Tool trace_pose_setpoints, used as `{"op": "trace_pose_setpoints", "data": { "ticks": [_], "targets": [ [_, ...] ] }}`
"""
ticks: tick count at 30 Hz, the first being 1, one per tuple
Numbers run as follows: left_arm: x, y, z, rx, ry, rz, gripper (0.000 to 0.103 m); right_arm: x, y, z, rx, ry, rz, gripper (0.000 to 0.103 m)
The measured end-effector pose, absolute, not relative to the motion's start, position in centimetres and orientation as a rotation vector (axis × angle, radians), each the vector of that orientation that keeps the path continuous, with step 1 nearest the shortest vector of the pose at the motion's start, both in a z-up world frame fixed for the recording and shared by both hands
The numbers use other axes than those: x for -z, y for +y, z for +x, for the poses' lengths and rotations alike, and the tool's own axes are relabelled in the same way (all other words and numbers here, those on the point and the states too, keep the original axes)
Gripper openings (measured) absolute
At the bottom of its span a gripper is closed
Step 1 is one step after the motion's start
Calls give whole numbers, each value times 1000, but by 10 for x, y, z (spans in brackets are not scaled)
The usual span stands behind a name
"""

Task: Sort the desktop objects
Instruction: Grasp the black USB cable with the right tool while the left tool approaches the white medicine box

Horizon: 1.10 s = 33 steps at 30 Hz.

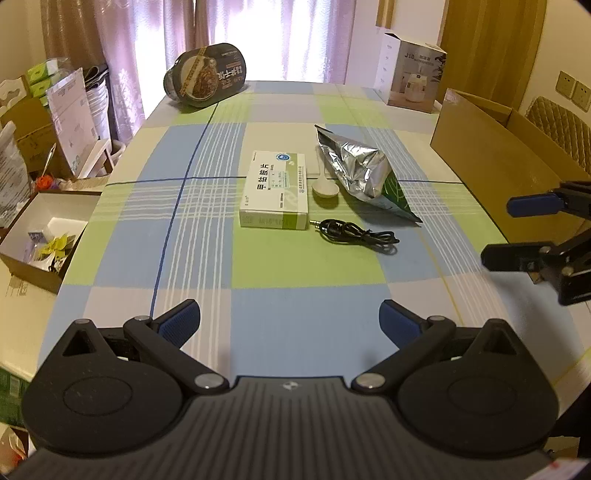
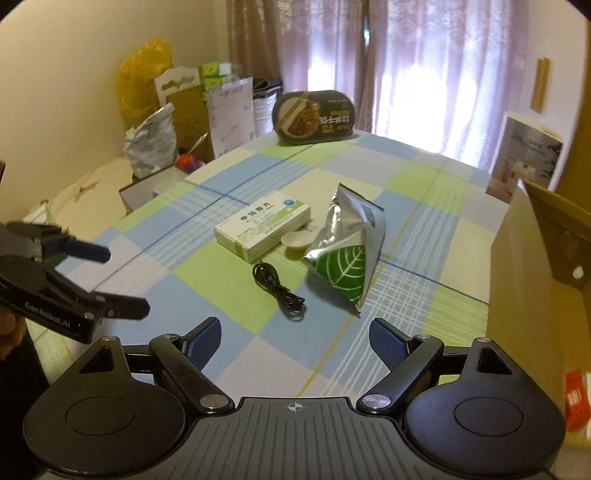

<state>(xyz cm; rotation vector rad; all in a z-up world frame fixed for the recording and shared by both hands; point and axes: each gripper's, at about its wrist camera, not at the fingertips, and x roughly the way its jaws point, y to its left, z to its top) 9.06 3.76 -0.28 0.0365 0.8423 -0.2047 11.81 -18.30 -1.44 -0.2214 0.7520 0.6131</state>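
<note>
The left gripper (image 1: 290, 321) hung over the near edge of the table (image 1: 303, 314) with its blue-padded fingers spread wide and nothing between them. The right gripper (image 2: 295, 341) was released too, fingers apart and empty, a little farther to the right over the checked blue, green and white tablecloth (image 2: 229, 362).

Beyond them, toward the middle of the table, a coiled black audio cable (image 1: 356, 236) lay nearest. Just behind it on the left sat a white and green medicine box (image 1: 275, 188), lying flat. A white plastic spoon (image 1: 325, 188) rested between the box and a crumpled silver foil bag (image 1: 360, 171) with a green leaf print, which lay on the right; whether the spoon touched either I could not tell.

At the right edge stood an open brown cardboard box (image 1: 495, 147). At the far end a dark oval instant-meal tub (image 1: 205, 75) leaned on its side at the left, and a white appliance carton (image 1: 412, 75) stood at the right.

Pale curtains (image 1: 258, 33) glowed with daylight behind the table. Cartons and bags crowded the floor to the left.
</note>
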Motion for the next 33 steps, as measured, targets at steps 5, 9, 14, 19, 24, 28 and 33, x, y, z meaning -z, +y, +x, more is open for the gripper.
{"op": "trace_pose_setpoints", "data": {
  "ticks": [5, 9, 14, 19, 24, 28, 33],
  "targets": [
    [6, 38, 105, 236, 837, 86, 101, 23, -168, 133, -654, 756, -301, 83],
    [9, 41, 120, 261, 839, 125, 101, 34, -153, 148, -697, 773, -379, 63],
    [16, 44, 139, 282, 837, 168, 101, 47, -134, 162, -757, 766, -484, 54],
    [23, 47, 153, 290, 838, 180, 101, 62, -117, 177, -801, 767, -560, 41],
    [32, 48, 163, 296, 843, 177, 101, 79, -101, 190, -831, 783, -617, 36],
    [36, 48, 168, 302, 841, 180, 101, 89, -93, 196, -842, 776, -681, 35],
    [38, 47, 177, 313, 827, 170, 101, 95, -91, 204, -856, 787, -694, 32]
  ]
}}
